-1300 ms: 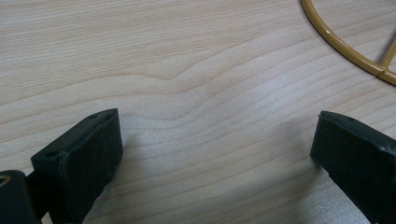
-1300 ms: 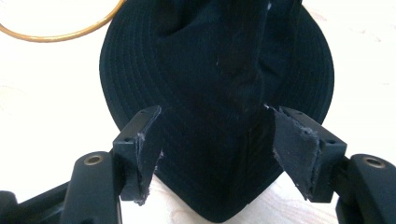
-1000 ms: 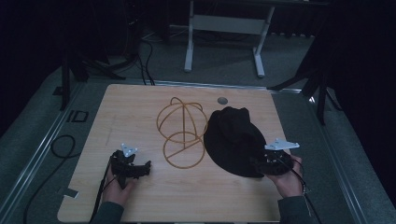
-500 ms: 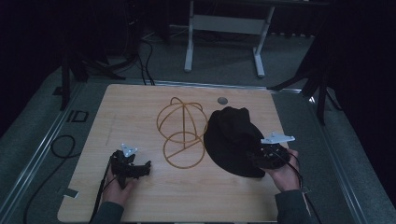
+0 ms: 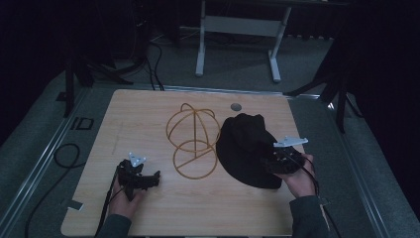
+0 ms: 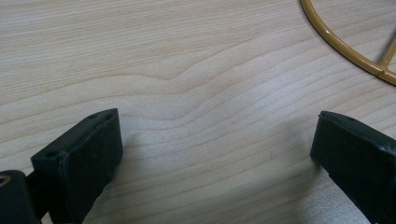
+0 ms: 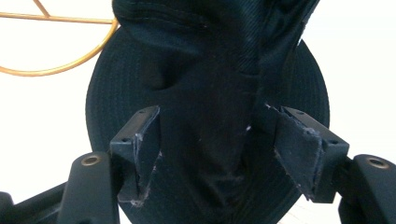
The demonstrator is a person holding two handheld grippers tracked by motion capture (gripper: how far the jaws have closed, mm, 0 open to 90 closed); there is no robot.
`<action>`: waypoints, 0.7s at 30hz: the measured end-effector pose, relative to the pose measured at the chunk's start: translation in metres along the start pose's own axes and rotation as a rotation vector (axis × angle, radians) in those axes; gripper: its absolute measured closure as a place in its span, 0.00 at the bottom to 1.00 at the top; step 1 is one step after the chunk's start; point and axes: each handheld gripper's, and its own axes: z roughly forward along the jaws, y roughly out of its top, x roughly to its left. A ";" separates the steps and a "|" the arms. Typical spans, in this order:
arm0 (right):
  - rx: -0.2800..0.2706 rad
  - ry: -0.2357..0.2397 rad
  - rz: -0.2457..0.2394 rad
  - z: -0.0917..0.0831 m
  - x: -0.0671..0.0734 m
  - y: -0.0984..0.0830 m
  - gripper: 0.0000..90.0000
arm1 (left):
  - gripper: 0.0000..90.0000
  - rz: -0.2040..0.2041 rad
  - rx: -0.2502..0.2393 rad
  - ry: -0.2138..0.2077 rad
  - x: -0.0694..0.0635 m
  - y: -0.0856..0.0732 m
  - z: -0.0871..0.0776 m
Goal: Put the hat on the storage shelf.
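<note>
A black hat [image 5: 245,148] lies on the right half of the wooden table [image 5: 138,119], beside a gold wire hat stand [image 5: 193,144]. My right gripper [image 5: 269,161] reaches over the hat's near right part. In the right gripper view its jaws [image 7: 217,126] straddle a raised fold of the hat's crown [image 7: 205,70]. They have just been opening a little, and the right pad [image 7: 299,149] stands clear of the fabric. My left gripper [image 5: 151,179] rests open on bare wood at the front left, its jaws [image 6: 215,140] wide apart with nothing between them. The stand's base ring [image 6: 373,69] lies just beyond.
A round grey grommet [image 5: 236,106] sits in the table's far edge. Behind the table stands a white desk frame [image 5: 200,49]. Cables [image 5: 64,153] coil on the carpet to the left. Dark stands flank both sides.
My right gripper has moved left, farther onto the hat. The left gripper, the hat and the wire stand have stayed put.
</note>
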 end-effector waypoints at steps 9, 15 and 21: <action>0.043 -0.019 -0.011 0.007 -0.006 0.011 0.36 | 0.03 0.003 -0.002 -0.004 0.000 0.000 0.000; 0.074 -0.013 -0.017 0.011 -0.008 0.017 0.36 | 0.03 0.004 -0.001 -0.005 0.000 0.000 0.000; 0.115 0.006 -0.015 0.020 -0.009 0.023 0.34 | 0.03 0.006 -0.001 -0.006 0.000 0.000 0.000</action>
